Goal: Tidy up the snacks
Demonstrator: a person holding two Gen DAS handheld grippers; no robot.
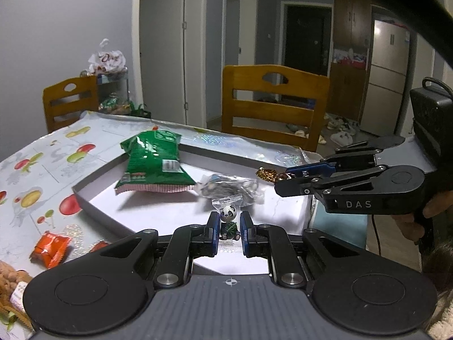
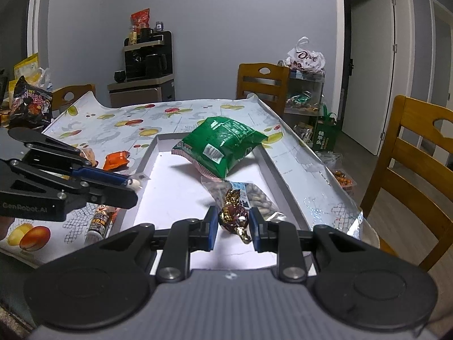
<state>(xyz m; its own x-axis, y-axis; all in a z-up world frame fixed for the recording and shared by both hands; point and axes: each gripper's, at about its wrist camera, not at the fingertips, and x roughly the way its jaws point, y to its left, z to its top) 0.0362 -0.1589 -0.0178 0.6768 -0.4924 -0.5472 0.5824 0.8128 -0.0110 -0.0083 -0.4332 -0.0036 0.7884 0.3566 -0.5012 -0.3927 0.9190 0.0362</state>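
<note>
My left gripper [image 1: 230, 228] is shut on a small panda snack packet [image 1: 228, 222], held over the near edge of a shallow white tray [image 1: 93, 205]. My right gripper [image 2: 234, 225] is shut on a gold and dark red wrapped candy [image 2: 232, 215] above the tray's near part [image 2: 283, 174]. It shows from the side in the left wrist view [image 1: 280, 180], with the candy [image 1: 267, 174] at its tips. In the tray lie a green snack bag [image 1: 154, 161] [image 2: 222, 144] and a clear packet of nuts [image 1: 229, 188] [image 2: 254, 197].
Orange packets [image 1: 51, 248] [image 2: 116, 160] and a tube-shaped snack [image 2: 99, 222] lie on the fruit-print tablecloth left of the tray. Wooden chairs [image 1: 271, 104] [image 2: 410, 175] stand around the table. A black snack bag [image 2: 31, 103] sits far left. A shelf cart holds more bags [image 2: 305, 96].
</note>
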